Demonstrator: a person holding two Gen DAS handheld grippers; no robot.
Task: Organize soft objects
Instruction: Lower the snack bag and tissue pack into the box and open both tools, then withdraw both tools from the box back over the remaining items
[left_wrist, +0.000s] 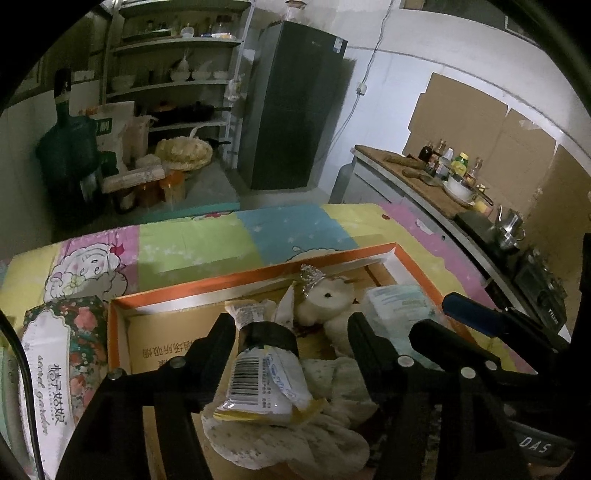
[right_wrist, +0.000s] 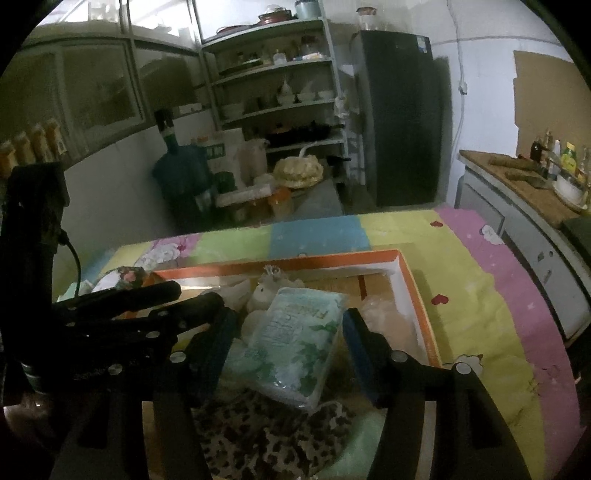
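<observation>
An orange-rimmed cardboard box (left_wrist: 207, 286) lies on a patchwork sheet. In it, a plastic-wrapped packet with a barcode and a black band (left_wrist: 264, 373) rests on a white speckled cloth (left_wrist: 295, 439). My left gripper (left_wrist: 288, 321) is open around the packet, its right finger clearly apart from it. Behind sit a white plush bear with a crown (left_wrist: 327, 301) and a pale green tissue pack (right_wrist: 291, 343). The pack lies on a leopard-print cloth (right_wrist: 266, 435) between the blue pads of my right gripper (right_wrist: 286, 314), which is open with narrow gaps on both sides.
A floral tissue pack (left_wrist: 62, 350) lies left of the box. The sheet (right_wrist: 480, 314) stretches right of the box toward a counter with bottles and a bowl (left_wrist: 454, 177). A fridge (left_wrist: 291, 110), shelves (right_wrist: 273, 74) and a water jug (left_wrist: 68, 147) stand behind.
</observation>
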